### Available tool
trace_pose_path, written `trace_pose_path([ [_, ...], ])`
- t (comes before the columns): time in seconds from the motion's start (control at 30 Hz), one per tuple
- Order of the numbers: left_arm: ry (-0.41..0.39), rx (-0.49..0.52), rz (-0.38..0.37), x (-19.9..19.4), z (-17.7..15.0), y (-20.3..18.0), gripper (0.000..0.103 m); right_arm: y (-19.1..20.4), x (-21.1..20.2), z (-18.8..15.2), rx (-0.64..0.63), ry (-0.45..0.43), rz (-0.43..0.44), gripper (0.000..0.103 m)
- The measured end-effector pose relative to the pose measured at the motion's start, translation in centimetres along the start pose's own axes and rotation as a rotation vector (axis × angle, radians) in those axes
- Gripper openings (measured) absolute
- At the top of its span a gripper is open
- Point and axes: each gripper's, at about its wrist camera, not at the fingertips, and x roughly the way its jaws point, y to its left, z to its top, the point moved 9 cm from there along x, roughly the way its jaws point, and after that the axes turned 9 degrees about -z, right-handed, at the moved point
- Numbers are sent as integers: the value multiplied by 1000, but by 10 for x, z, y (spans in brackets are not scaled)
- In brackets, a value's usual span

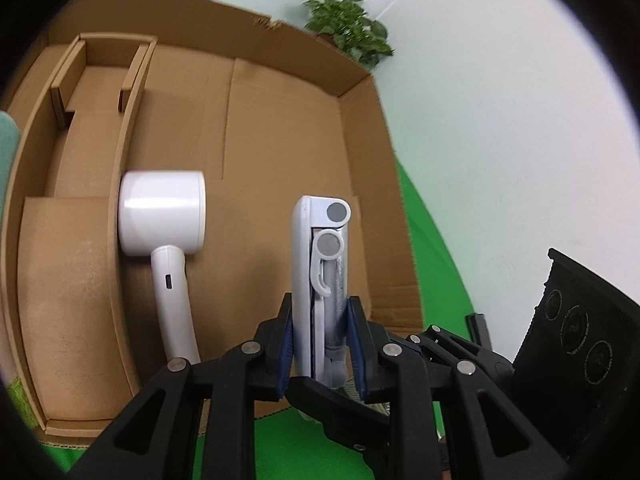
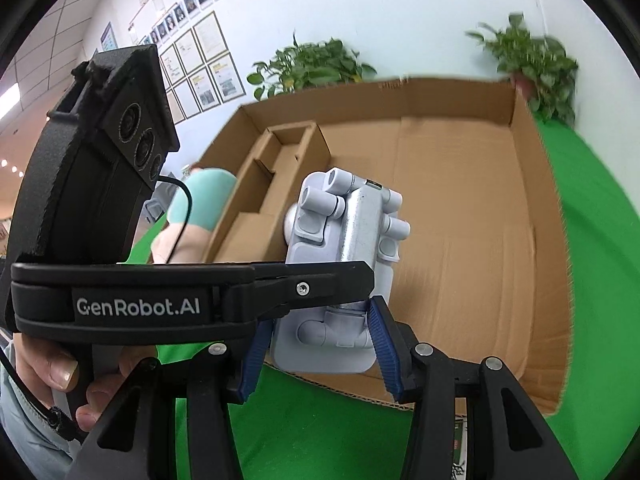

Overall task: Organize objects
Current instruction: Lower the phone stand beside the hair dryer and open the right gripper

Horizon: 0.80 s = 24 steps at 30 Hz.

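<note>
A white folding stand (image 1: 320, 256) with grey hinge discs hangs above the open cardboard box (image 1: 276, 120), held from two sides. In the left wrist view I see it edge-on, and my left gripper (image 1: 322, 344) is shut on its lower part, blue pads pressing both faces. In the right wrist view the stand (image 2: 344, 236) shows its flat side, and my right gripper (image 2: 320, 354) is shut on its base plate. The left gripper (image 2: 356, 276) crosses in front of it. A white handheld device (image 1: 162, 216) with a round head lies on the box floor beside the stand.
A cardboard insert (image 1: 80, 120) with narrow compartments fills the box's left side. Green cloth (image 2: 592, 240) covers the table around the box (image 2: 460, 200). Potted plants (image 1: 344, 24) stand behind it by the wall. A hand (image 2: 60, 376) grips the left tool's handle.
</note>
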Motion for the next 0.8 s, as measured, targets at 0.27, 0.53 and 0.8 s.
trace_pose_path([
  [0.27, 70, -52, 41, 35, -14, 22, 22, -18, 31, -28, 39, 84, 1, 46],
  [0.53, 113, -56, 119, 43, -20, 39, 25, -20, 50, -36, 60, 118, 5, 45],
  [0.8, 112, -40, 148, 24, -20, 36, 26, -21, 51, -37, 98, 104, 12, 47],
])
